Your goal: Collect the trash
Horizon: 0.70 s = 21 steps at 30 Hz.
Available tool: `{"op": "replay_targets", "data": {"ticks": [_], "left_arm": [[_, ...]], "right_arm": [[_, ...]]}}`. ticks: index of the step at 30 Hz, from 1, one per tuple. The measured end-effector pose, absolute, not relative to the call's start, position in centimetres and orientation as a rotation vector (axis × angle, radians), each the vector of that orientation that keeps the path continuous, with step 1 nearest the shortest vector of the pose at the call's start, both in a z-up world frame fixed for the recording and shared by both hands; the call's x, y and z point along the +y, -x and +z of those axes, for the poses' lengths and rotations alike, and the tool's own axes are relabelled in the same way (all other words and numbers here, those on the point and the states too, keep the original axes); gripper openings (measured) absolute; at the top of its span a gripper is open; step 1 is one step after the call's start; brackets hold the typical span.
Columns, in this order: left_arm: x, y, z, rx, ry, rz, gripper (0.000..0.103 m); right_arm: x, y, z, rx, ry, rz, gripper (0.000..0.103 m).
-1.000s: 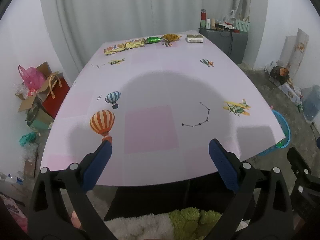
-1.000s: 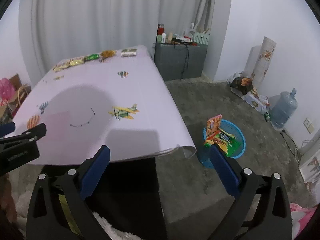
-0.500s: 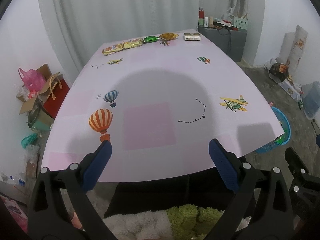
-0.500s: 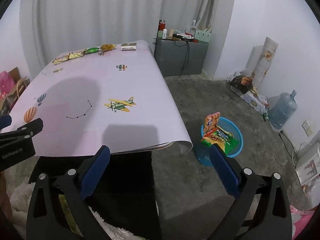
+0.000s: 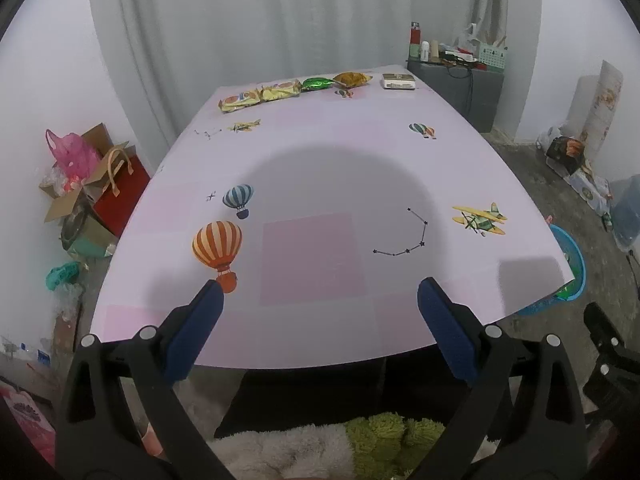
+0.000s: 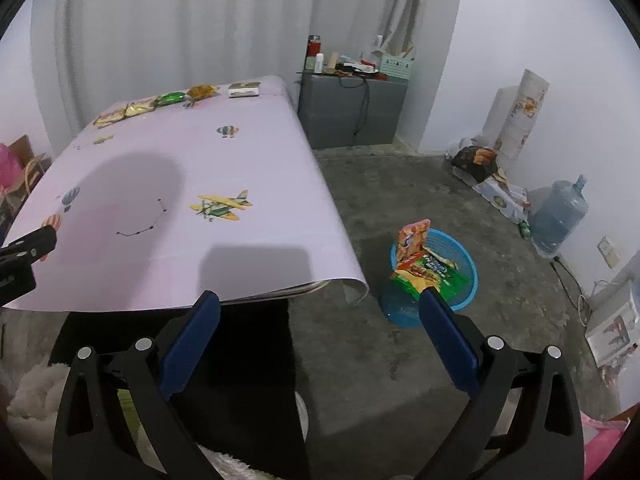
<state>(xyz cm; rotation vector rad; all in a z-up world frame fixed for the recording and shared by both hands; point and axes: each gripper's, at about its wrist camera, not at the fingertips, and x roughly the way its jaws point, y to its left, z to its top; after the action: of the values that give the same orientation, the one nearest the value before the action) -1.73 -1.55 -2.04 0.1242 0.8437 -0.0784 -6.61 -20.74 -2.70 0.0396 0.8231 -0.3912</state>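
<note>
Several snack wrappers lie in a row at the far edge of the pink table [image 5: 320,160]: yellow ones [image 5: 260,95], a green one [image 5: 318,83], a brown one [image 5: 352,78] and a small white box [image 5: 398,81]. They also show in the right wrist view [image 6: 132,111]. A blue basket [image 6: 464,256] with wrappers [image 6: 428,268] in it stands on the floor right of the table. My left gripper [image 5: 318,300] is open and empty over the table's near edge. My right gripper [image 6: 318,308] is open and empty, off the table's near right corner.
Bags and boxes [image 5: 92,184] are piled on the floor left of the table. A grey cabinet [image 6: 352,108] with clutter stands behind it. A water jug [image 6: 560,216] and parcels [image 6: 492,184] sit by the right wall. A fluffy cloth [image 5: 320,448] lies below the grippers.
Both grippers have drawn back and risen a little from the table, so more of it shows. Both stay open and empty.
</note>
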Motion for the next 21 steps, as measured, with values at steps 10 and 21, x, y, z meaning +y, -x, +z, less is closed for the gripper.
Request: {"op": "replay_targets", "data": {"ticks": [10, 21], "left_arm": [[-2.1, 2.2, -2.0, 0.844, -0.143, -0.094, 0.093], [-2.7, 2.7, -1.9, 0.83, -0.159, -0.114, 0.093]], "right_arm": [[-21.8, 7.0, -2.7, 0.819, -0.042, -0.417, 0.096], [-21.7, 7.0, -2.7, 0.817, -0.039, -0.411, 0.096]]}}
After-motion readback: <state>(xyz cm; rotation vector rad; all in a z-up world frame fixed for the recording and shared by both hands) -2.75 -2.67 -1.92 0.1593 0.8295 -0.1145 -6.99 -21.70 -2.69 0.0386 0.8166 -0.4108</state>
